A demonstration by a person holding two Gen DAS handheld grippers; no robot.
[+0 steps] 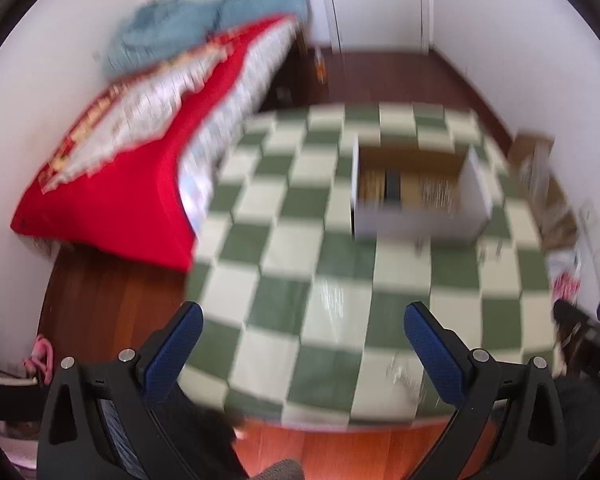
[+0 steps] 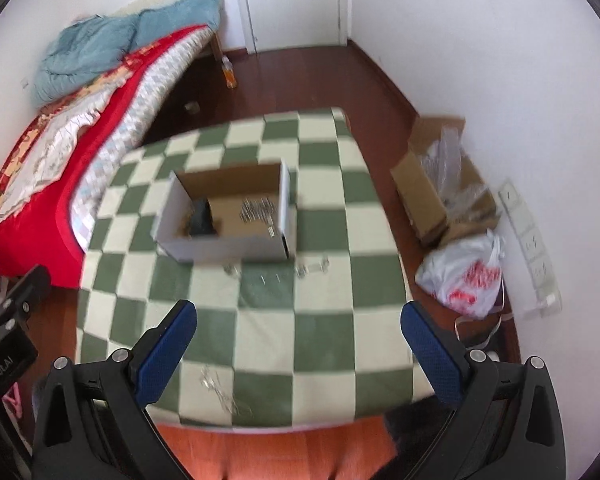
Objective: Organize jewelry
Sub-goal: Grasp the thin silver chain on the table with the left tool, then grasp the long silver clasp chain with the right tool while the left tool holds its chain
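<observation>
Jewelry (image 2: 224, 394) on checkered table (image 2: 332, 344) (blurred) | beneath left gripper (image 1: 303, 326) | both jaws spread, empty

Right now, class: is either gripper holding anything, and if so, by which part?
Nothing is held. The left gripper and right gripper are both open and empty above the checkered cloth.

Low counter (image 2: 320, 332) draped in green-and-cream checked cloth, standing on dark wooden floor (image 2: 300, 76). On top: open cardboard box (image 2: 226, 216) toward far side; small silvery jewelry pieces (image 2: 312, 268) scattered just in front of box; another tangled chain (image 2: 220, 392) near front edge. Details blurred.
</observation>
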